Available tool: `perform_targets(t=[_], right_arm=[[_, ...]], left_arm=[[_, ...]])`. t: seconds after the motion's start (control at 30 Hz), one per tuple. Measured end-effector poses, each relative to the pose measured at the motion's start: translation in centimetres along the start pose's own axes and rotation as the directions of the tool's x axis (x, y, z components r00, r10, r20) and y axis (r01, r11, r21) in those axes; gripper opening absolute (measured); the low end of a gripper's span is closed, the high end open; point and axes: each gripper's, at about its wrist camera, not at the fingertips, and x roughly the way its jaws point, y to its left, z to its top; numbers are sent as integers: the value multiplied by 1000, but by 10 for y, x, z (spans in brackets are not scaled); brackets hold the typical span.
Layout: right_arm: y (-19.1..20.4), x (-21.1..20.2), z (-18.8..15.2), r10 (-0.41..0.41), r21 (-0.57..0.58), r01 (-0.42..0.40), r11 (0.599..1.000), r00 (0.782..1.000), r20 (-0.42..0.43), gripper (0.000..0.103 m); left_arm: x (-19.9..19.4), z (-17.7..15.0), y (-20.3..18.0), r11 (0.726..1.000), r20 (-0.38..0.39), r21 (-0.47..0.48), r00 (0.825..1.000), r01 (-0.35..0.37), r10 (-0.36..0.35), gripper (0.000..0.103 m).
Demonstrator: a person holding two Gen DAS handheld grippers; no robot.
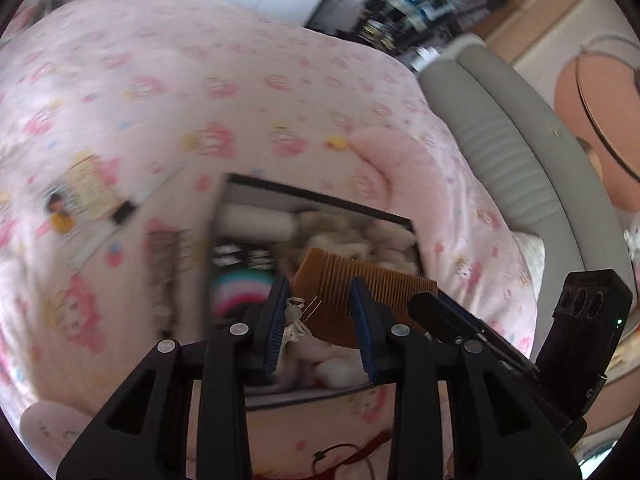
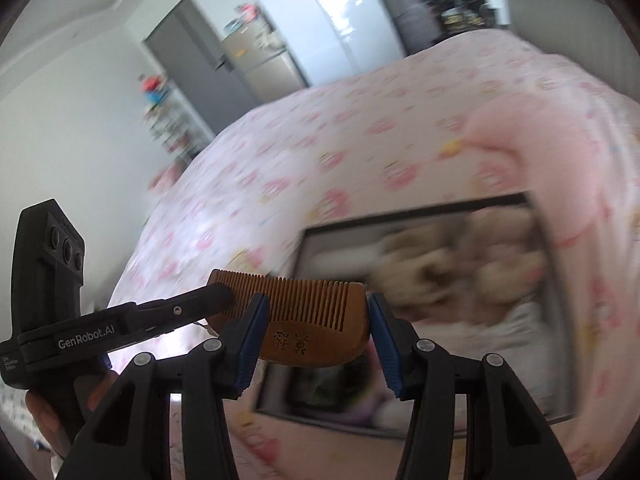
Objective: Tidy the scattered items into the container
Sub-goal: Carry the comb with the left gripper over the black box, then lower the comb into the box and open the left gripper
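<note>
Claws first: the left gripper [image 1: 320, 300] and right gripper [image 2: 316, 316] both meet the brown wooden fine-toothed comb [image 2: 304, 320], which hangs over the black-rimmed open box [image 1: 320, 196] on the pink printed bedsheet [image 1: 160, 80]. Each one's jaws look parted, and I cannot tell which pins it. Best lower it flat into the box before letting go. Blur hides the box's contents.

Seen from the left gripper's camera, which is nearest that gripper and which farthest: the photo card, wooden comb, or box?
1. Wooden comb, at the tips of the left gripper.
2. Box, just beyond it, centre.
3. Photo card, far left on the bedspread.
</note>
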Motion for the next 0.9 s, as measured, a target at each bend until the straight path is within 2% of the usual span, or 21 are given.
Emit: perform_targets(t=[0.13,0.23,0.33,0.5,0.6,0.67,0.8,0.87,0.9], right_arm=[[-50,-10,14,-23,21,23,1000,1000,19,48],[-83,12,7,-7,83,10,997,999,-36,48],[-101,36,-7,-32,105,43,994,994,-105,48],[-122,63,-23,-74,127,98,987,980,-182,47],[-124,67,-24,-132,97,151,984,976,-174,47],[-128,65,-23,-139,106,157,982,977,-159,47],[-135,50,-20,-111,142,123,982,990,-86,47],[-130,44,-20,-86,119,93,988,994,-65,44],[-127,44,-20,-68,106,76,991,995,-72,38]], left_arm=[[41,-2,-22,1000,-39,9,999,23,-23,31],[77,-14,-21,1000,-71,-4,997,-18,18,32],[106,-21,-18,999,-118,0,992,-52,51,32],[134,-26,-23,996,-167,-7,982,-87,84,30],[145,-29,-28,990,-183,17,973,-142,142,34],[144,-30,-32,984,-175,31,968,-178,181,34],[132,-31,-28,978,-125,-22,971,-207,203,33],[135,-30,-23,975,-141,-37,967,-218,210,31],[137,-31,-21,976,-153,-42,967,-214,205,31]])
